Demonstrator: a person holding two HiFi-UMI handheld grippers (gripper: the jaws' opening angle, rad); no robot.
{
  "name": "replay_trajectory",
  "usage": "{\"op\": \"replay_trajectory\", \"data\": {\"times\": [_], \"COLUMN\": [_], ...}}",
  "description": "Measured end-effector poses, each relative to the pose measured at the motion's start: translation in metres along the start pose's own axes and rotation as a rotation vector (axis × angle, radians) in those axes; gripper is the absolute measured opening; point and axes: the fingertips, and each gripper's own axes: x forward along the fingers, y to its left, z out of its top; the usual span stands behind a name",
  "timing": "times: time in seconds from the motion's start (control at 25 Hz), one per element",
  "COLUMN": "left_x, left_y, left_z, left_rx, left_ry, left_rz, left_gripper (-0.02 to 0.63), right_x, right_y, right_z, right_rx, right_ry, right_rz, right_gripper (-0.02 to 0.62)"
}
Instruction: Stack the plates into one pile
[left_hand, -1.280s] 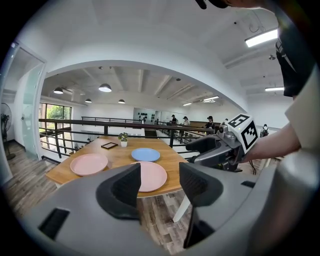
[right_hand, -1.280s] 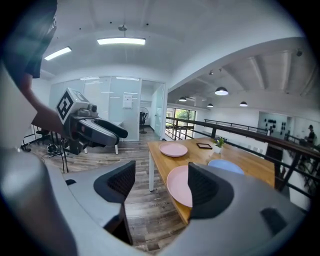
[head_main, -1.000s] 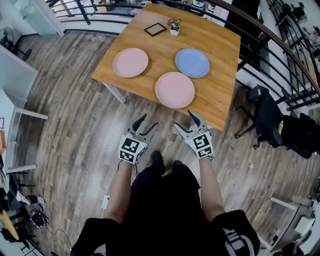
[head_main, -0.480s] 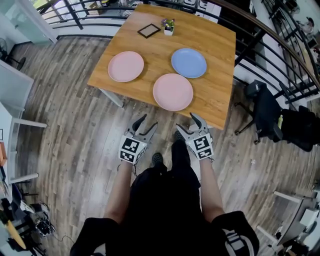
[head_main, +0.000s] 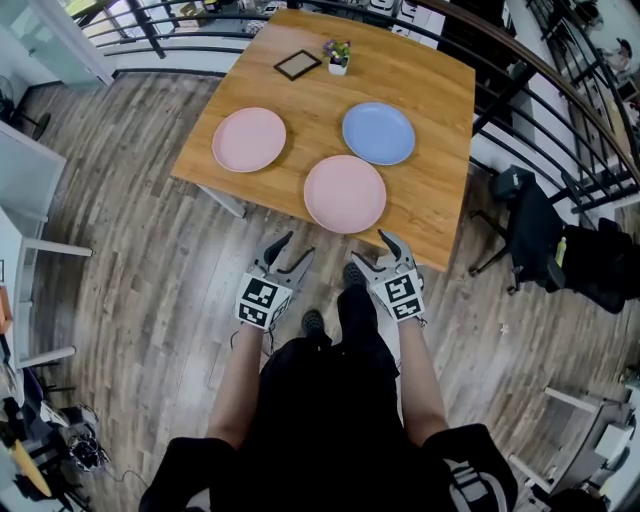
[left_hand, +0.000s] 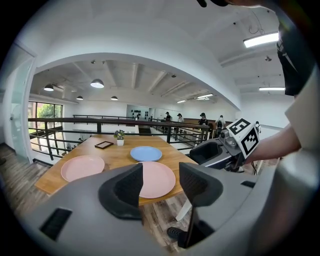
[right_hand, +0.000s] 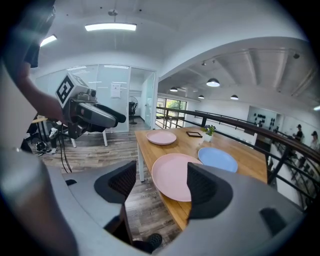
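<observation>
Three round plates lie flat and face up, each on its own, on a wooden tabletop (head_main: 440, 120): two pink and one blue, none of them stacked. Being round, they have no long axis and point no particular way. The near pink plate (head_main: 345, 194) sits close to the tabletop's front edge, the far pink plate (head_main: 249, 139) lies to its left and further back, and the blue plate (head_main: 379, 133) lies behind it to the right. The three stand apart in a loose triangle. One dark picture frame (head_main: 297, 65) lies flat and one small potted plant (head_main: 338, 55) stands upright beside it at the tabletop's far end. A person stands on the wooden floor (head_main: 140, 250) short of the tabletop, with the left gripper (head_main: 296, 246) and the right gripper (head_main: 370, 247) side by side, both aimed toward the near pink plate. The jaws of each stand apart with nothing between them, touching no plate.
</observation>
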Motion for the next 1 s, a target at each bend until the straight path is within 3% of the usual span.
{"op": "replay_trajectory", "data": {"times": [0.52,1.0], "left_x": [0.030,0.048], "left_y": [0.020,0.030], "left_z": [-0.024,-0.058], "left_rx": [-0.063,-0.106], "left_ry": [0.054,0.090], "left_rz": [0.049,0.081], "left_gripper": [0.239,0.238], "right_x": [0.042,0.085], "right_y": [-0.024,-0.024], "right_z": [-0.044,-0.076], "right_rx": [-0.096,-0.214], "right_ry": [0.140,0.203], "right_rz": [0.076,0.158], "right_gripper": [0.324,0.308]}}
